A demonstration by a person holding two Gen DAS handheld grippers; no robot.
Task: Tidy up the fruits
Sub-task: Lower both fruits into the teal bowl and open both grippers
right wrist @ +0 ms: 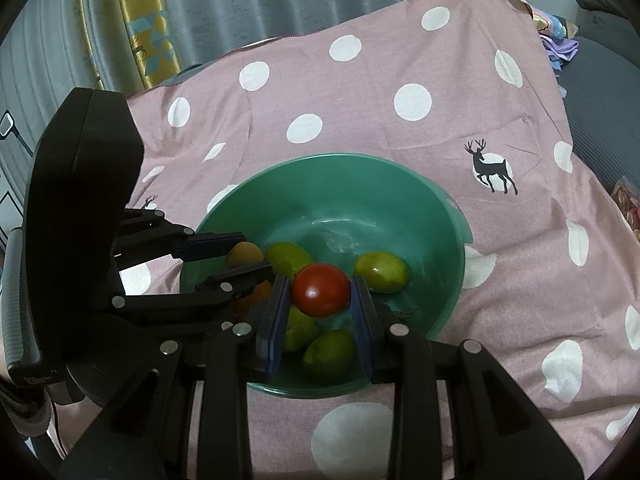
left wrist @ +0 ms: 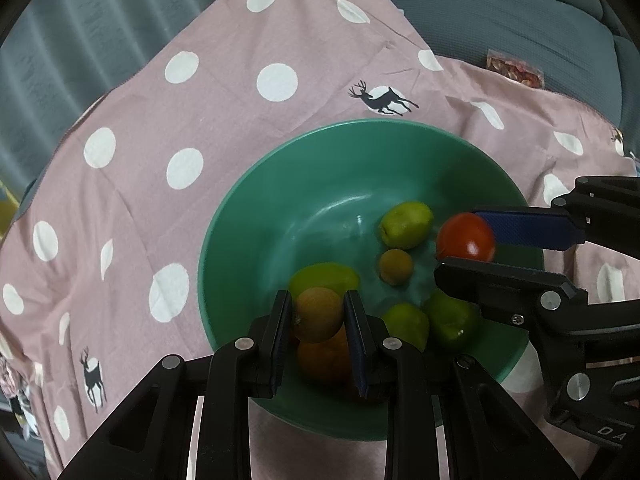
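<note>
Left gripper point(left wrist: 318, 314): clenched on a brown fruit point(left wrist: 318, 312) over the green bowl point(left wrist: 248, 216).
Right gripper point(right wrist: 320, 292): grasped the red tomato point(right wrist: 320, 289).

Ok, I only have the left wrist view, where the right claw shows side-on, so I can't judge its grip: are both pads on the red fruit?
Observer: Yes. The right wrist view shows the right claw with a blue pad against each side of the red fruit.
Operator: Anything under it?
Observer: A green fruit lies in the bowl, seen just below it between the fingers.
Operator: And my left claw from there?
Observer: The left claw shows side-on, with the brown fruit between its fingers.
</note>
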